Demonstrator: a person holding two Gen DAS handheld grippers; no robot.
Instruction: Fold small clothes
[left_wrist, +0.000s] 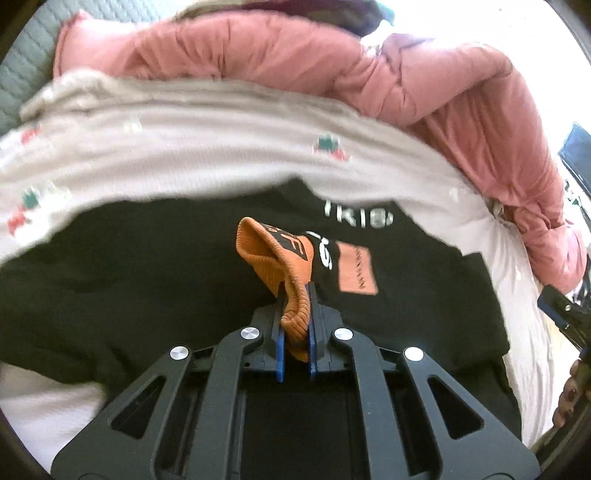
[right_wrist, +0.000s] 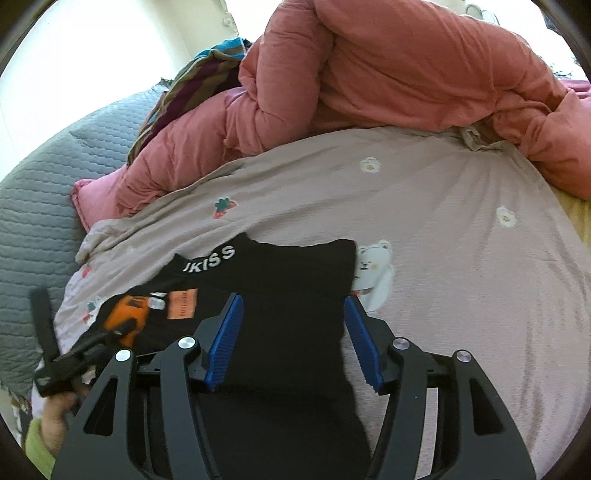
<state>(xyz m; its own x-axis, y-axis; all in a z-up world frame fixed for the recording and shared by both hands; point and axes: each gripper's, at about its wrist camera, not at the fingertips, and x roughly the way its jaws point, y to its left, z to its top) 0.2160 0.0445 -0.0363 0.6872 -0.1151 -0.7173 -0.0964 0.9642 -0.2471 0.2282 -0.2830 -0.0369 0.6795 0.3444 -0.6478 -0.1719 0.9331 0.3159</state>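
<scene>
One sleeve fold underway: left gripper (left_wrist: 295, 314) pinches orange cuff (left_wrist: 284, 254) over black top (right_wrist: 288, 295); right gripper (right_wrist: 295, 339) hangs wide open. Next, probably lay cuff flat, release.

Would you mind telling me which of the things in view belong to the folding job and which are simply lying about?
Part of the job:
- black garment
- its orange ribbed cuff, clamped in the left gripper
- right gripper, open above the garment

Lying about:
- pink quilt
- printed bedsheet
- grey quilted cover
- striped cloth
</scene>
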